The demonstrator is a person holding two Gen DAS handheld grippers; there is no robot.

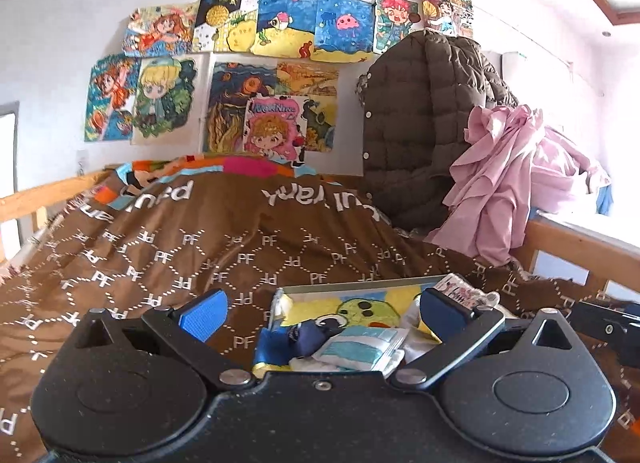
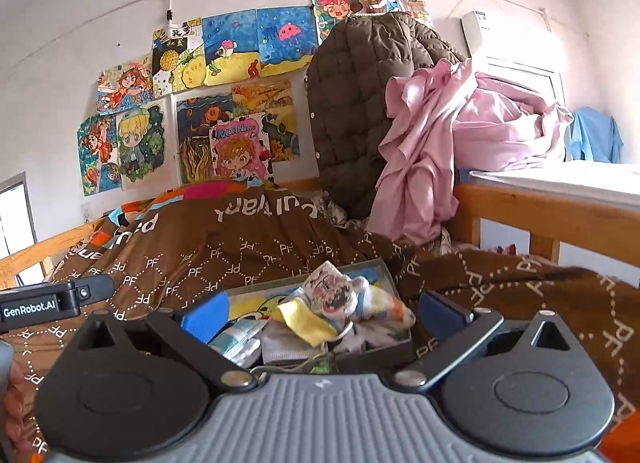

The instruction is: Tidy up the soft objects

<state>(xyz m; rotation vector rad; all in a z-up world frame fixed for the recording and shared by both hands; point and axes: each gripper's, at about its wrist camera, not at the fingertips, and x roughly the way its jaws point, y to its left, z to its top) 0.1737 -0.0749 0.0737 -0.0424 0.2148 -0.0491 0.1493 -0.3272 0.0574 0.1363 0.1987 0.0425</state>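
Both grippers' jaws gape wide, empty, over the sock box (image 2: 394, 277).

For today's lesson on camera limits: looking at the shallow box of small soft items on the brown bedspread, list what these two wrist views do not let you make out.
- Box near side: in both views, hidden by each gripper's own body.
- Cartoon picture in the box: left wrist view, partly covered by the soft items.
- Soft pile: right wrist view, pieces overlap, so no count is possible.
- Left gripper and right gripper: open, but their height above the items is unclear.
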